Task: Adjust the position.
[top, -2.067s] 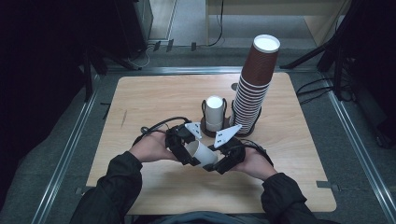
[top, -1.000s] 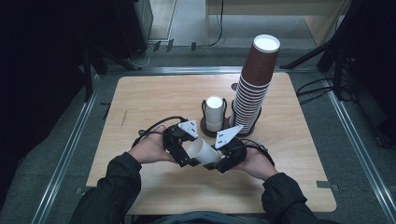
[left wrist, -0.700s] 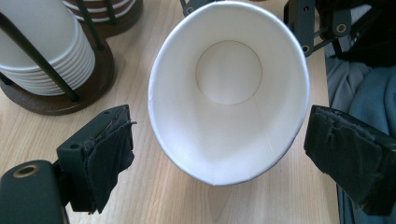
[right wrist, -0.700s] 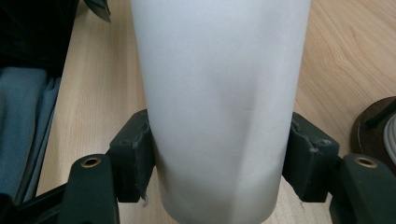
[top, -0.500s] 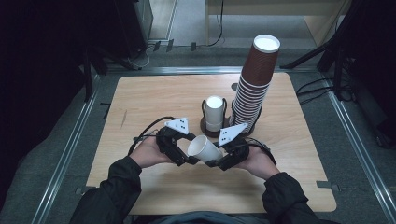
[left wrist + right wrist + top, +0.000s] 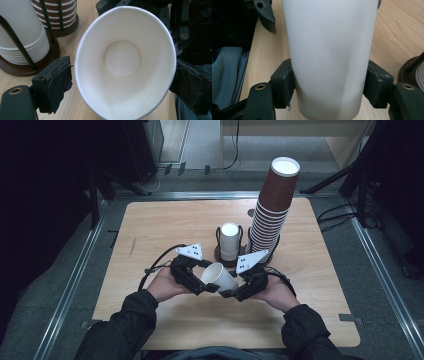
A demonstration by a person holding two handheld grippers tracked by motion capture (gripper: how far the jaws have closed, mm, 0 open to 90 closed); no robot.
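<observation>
Left tongs [image 6: 200, 282] sit by the rim of a white paper cup [image 6: 218, 277], its pads slightly apart; whether they pinch it is unclear. The left gripper view looks into its smooth, squashed oval mouth. Right tongs [image 6: 232, 292] clamp its body over the near middle of the pale wooden counter [image 6: 150, 235]. Right: a ribbed brown cup stack [image 6: 272, 205].

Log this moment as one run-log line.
right gripper: shut on white paper cup | left gripper: open around cup rim | cup tilted above table
</observation>
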